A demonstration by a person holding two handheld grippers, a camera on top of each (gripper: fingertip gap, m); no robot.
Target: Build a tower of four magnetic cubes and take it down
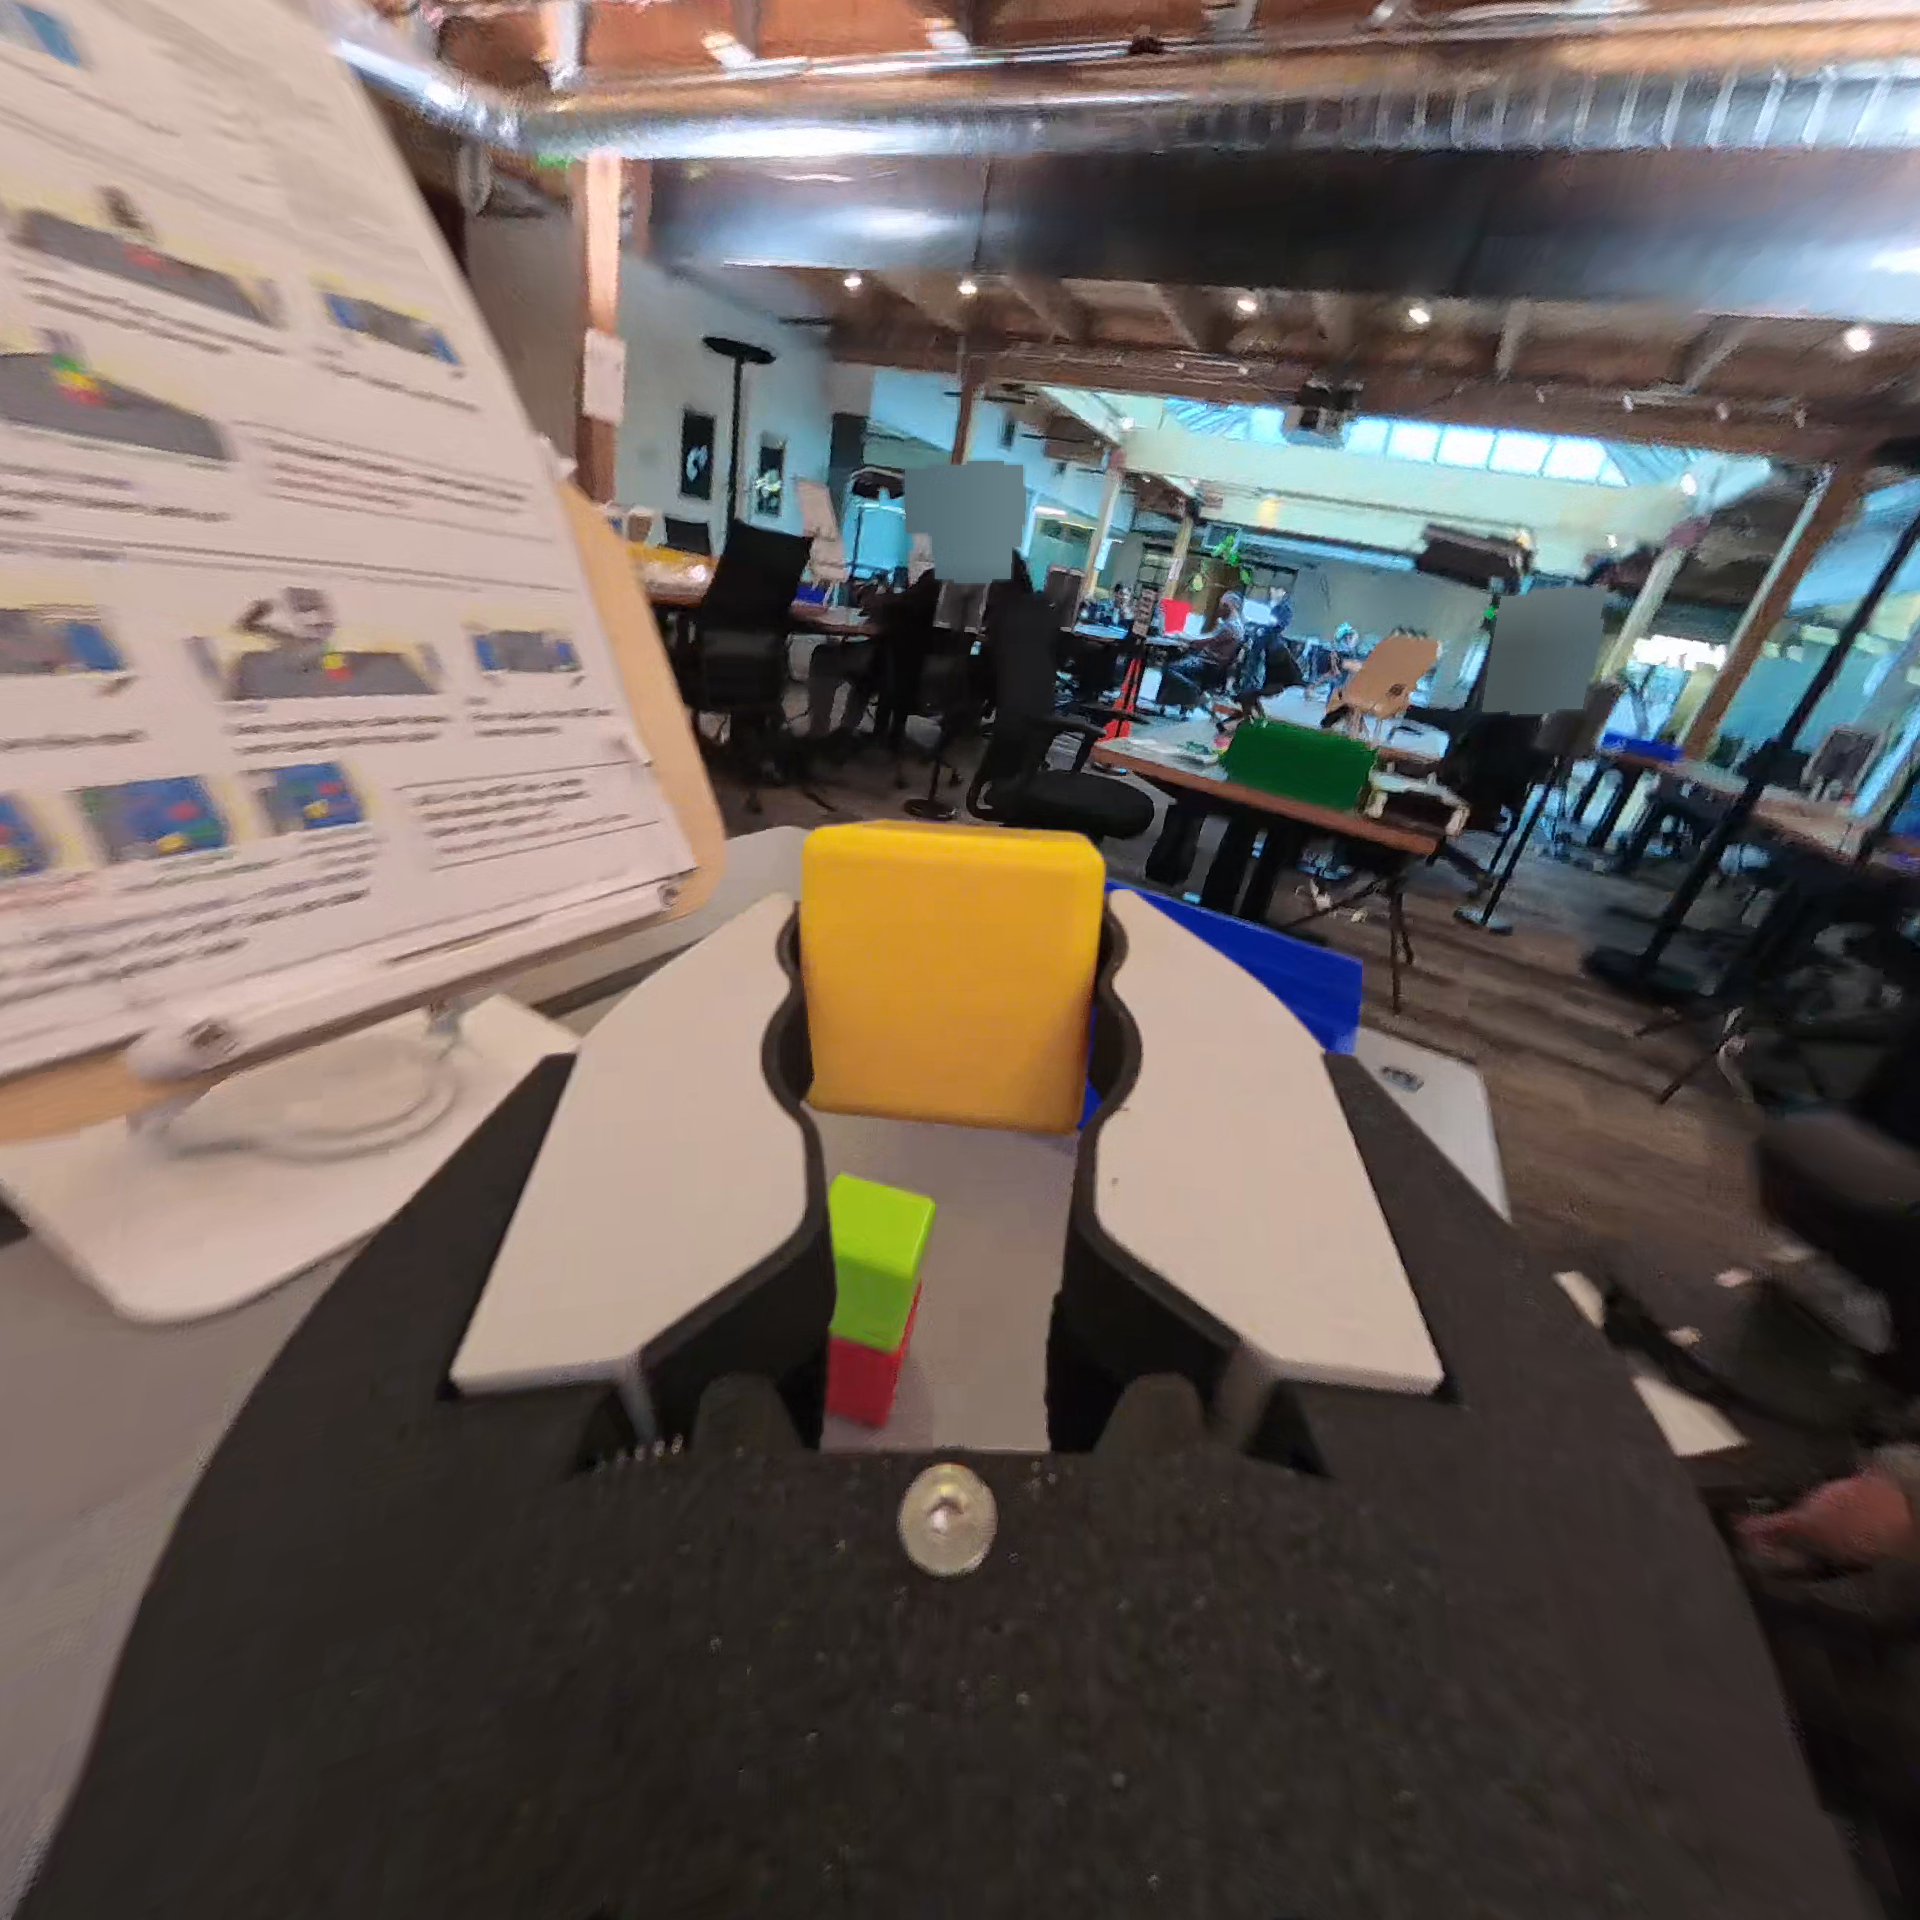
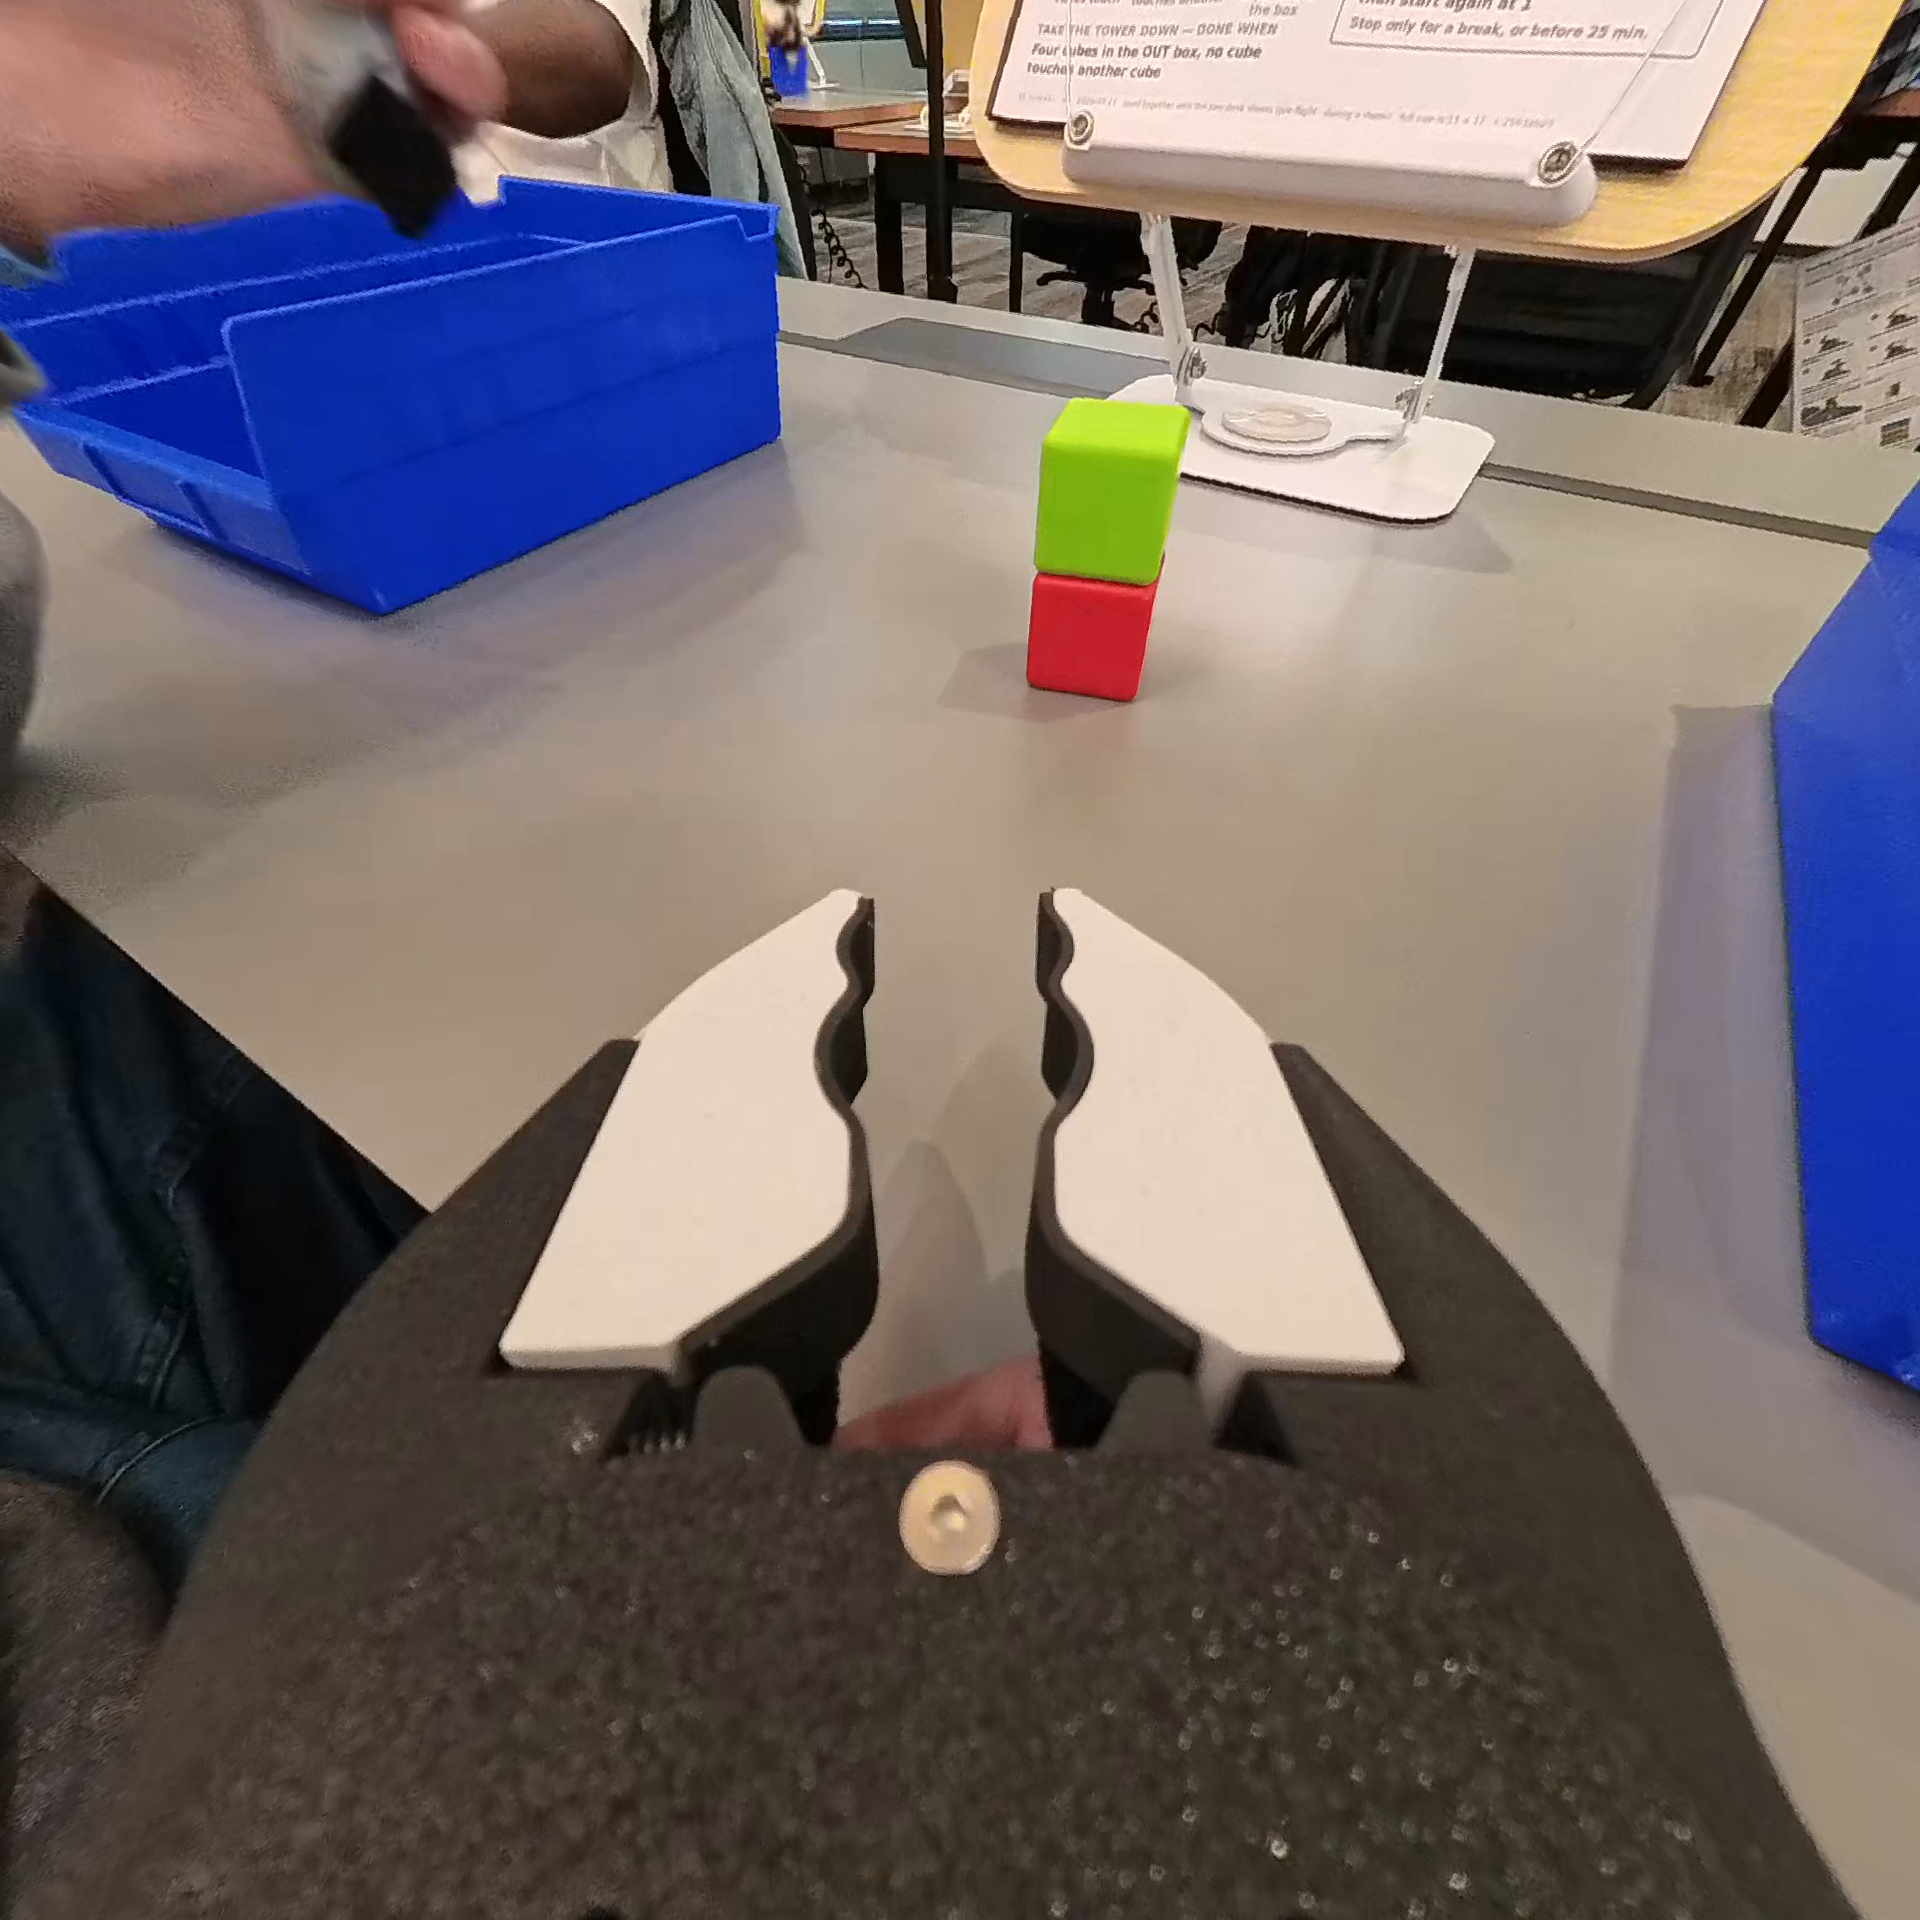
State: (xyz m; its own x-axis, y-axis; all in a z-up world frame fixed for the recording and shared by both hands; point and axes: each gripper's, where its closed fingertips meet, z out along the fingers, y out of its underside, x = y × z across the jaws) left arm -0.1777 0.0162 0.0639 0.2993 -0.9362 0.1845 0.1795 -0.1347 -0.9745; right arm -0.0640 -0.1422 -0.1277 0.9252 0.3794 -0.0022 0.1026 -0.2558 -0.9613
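Two cubes stand stacked on the grey worktop (image 2: pixel 520 831): the green cube (image 2: pixel 1110 490) sits on the red cube (image 2: pixel 1091 636), a touch askew, out in the middle and well short of the far edge. The left gripper (image 1: pixel 948 977) is up high, above the stack, its fingers clenched on the yellow cube (image 1: pixel 951 977), which fills the gap between the tips. Through that gap, lower down, the left wrist view catches the green and red pair, partly cut off by the left finger.

The right gripper (image 2: pixel 956 935) hangs low over the near edge, pointing at the stack but well apart from it. Its fingers are parted and nothing is between them, only bare worktop. A bit of the person's hand (image 2: pixel 945 1413) peeks out behind the finger roots.

At the far left corner lies a blue bin (image 2: pixel 499 405); whatever it holds is hidden behind its walls. In the right wrist view the other gripper shows only as a blur at the top left, above that bin. A second blue box (image 2: pixel 1849 987) is cut off by the right side of the picture. At the far edge stands a document stand (image 2: pixel 1330 457) with an instruction sheet (image 1: pixel 260 520), blurred in the left wrist view. No fourth cube shows in either view.
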